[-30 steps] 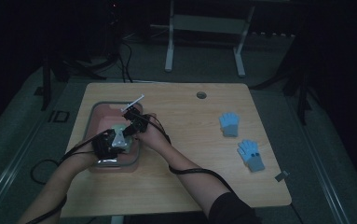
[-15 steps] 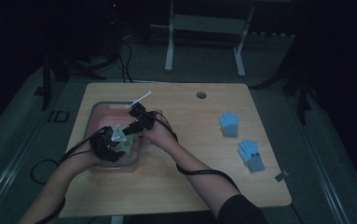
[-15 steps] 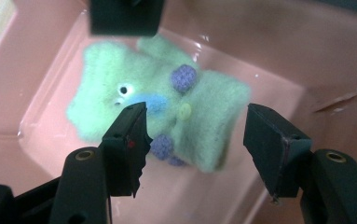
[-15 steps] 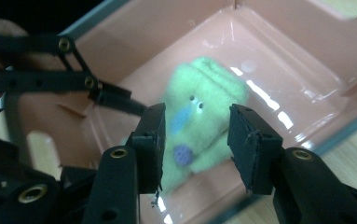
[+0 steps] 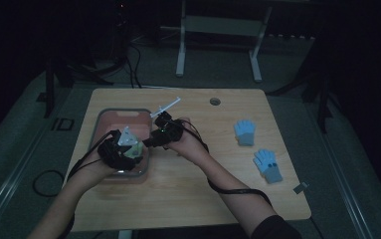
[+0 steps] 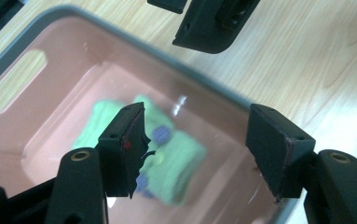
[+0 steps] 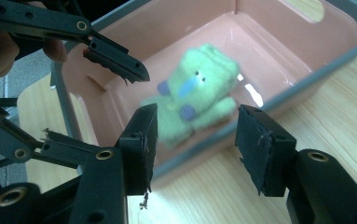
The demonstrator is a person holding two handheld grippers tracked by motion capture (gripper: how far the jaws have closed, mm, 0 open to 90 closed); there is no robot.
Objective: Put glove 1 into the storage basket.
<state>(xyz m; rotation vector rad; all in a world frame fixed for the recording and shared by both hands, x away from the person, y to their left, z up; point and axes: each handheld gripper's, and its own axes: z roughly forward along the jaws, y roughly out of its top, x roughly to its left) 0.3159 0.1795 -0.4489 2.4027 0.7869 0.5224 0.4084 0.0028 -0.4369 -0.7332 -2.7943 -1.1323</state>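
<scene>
**Green glove's in the bin, but the jaws hang close**

High view: left gripper (image 5: 123,149) over the pink bin (image 5: 109,115), right gripper (image 5: 162,130) beside it on the surface.

Left gripper view: jaws released, just opened, empty; green glove (image 6: 171,163) lies below.

Right gripper view: jaws opening, empty. One low swing could snag the glove back out.

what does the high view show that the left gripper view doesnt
The high view alone takes in two blue gloves lying at the table's right side, plus the person's forearms. The left gripper view alone gives the close look: the left gripper with jaws apart and nothing between them, above a green glove lying in the pink bin. Both share the bin and the wooden table.
</scene>
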